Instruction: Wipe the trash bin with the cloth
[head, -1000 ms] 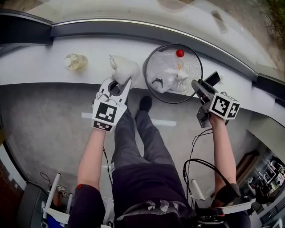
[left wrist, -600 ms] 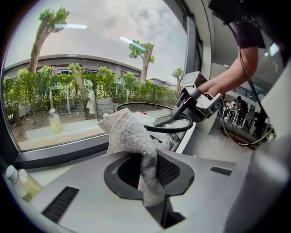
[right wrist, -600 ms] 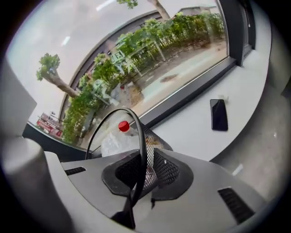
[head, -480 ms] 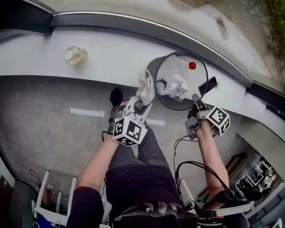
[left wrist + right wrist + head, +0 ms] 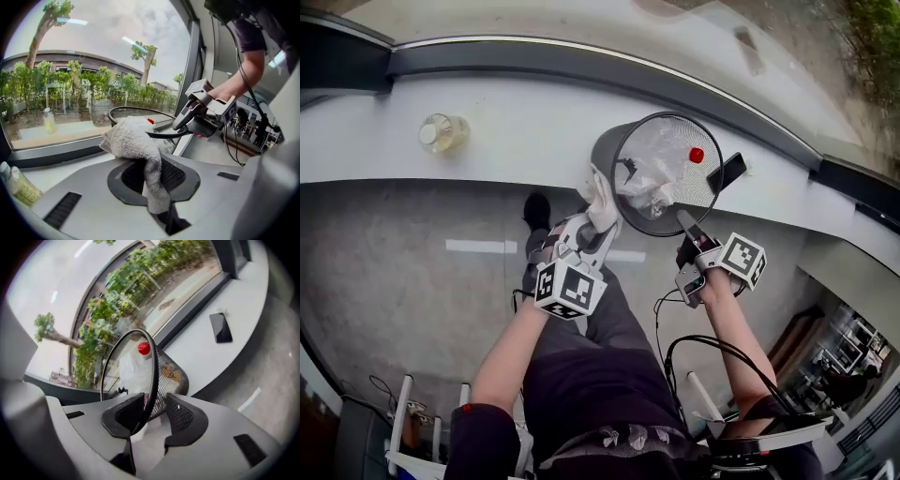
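We show the trash bin (image 5: 602,155) tipped, mouth toward 4 o'clock; left gripper (image 5: 596,228) clamps the cloth (image 5: 602,195); right gripper (image 5: 686,223), jaws opening, straddles the rim (image 5: 151,363).

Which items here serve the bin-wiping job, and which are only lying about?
In the job: trash bin; cloth.
Lying about: bottle on the sill; phone beside the bin; rubbish inside the bin.

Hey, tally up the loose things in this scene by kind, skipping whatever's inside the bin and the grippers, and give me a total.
trash bin: 1
cloth: 1
clear bottle: 1
phone: 1
Total: 4
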### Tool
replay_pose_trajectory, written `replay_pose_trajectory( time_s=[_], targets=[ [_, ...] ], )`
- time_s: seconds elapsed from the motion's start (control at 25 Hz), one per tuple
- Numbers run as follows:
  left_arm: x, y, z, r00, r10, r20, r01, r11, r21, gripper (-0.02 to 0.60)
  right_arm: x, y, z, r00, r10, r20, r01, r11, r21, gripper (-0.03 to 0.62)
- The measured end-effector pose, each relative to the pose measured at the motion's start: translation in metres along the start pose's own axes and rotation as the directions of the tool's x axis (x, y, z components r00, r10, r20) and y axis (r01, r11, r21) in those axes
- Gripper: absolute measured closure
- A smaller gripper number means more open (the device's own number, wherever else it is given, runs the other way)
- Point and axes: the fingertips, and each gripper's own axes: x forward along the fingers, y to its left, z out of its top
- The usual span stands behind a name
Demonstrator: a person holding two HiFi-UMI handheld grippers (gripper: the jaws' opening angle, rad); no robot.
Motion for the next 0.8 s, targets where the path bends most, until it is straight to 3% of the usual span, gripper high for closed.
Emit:
replay_pose_trajectory(
  time_s=[0.12,0.24,0.32,0.44,0.48,0.52,0.6,0.64,0.72,0.8],
  targets=[
    [-0.006,0.03,0.005,0.998,0.067,-0.003,-0.067,0.998,-0.015,0.546,-0.009,0.0,0.029,1.0,-0.014,0.021,0.019,0.967,-0.253,0.461],
    [-0.011,0.069,0.018,0.988,0.152,0.014,-0.152,0.988,-0.02,0.546,-0.006,0.008,0.056,0.999,-0.034,0.001,0.03,0.87,-0.491,0.433],
    [-0.012,0.09,0.029,0.98,0.196,0.023,-0.197,0.98,0.01,0.546,0.007,0.012,0.061,0.995,-0.051,-0.08,-0.004,0.818,-0.575,0.433],
    [-0.01,0.099,0.037,0.979,0.204,0.021,-0.205,0.977,0.061,0.546,0.023,0.009,0.063,0.975,-0.126,-0.181,-0.019,0.769,-0.639,0.439],
    [-0.007,0.098,0.038,0.981,0.194,0.016,-0.195,0.978,0.078,0.546,0.025,0.008,0.065,0.974,-0.137,-0.183,-0.009,0.778,-0.629,0.458],
    [-0.005,0.096,0.037,0.983,0.182,0.011,-0.182,0.979,0.094,0.546,0.028,0.007,0.07,0.977,-0.13,-0.169,0.009,0.817,-0.576,0.487],
    [0.001,0.092,0.035,0.987,0.162,0.003,-0.161,0.981,0.112,0.546,0.03,0.001,0.079,0.991,-0.085,-0.106,0.041,0.929,-0.368,0.531],
    [0.003,0.09,0.035,0.988,0.155,0.002,-0.154,0.981,0.115,0.546,0.03,-0.004,0.082,0.995,-0.073,-0.065,0.054,0.962,-0.267,0.531],
    [0.007,0.086,0.038,0.99,0.144,0.008,-0.144,0.982,0.122,0.546,0.027,-0.012,0.082,0.997,-0.077,0.018,0.078,0.992,-0.104,0.531],
    [0.009,0.083,0.044,0.99,0.14,0.02,-0.141,0.981,0.136,0.546,0.021,-0.019,0.079,0.99,-0.098,0.097,0.093,0.994,0.052,0.526]
  ],
)
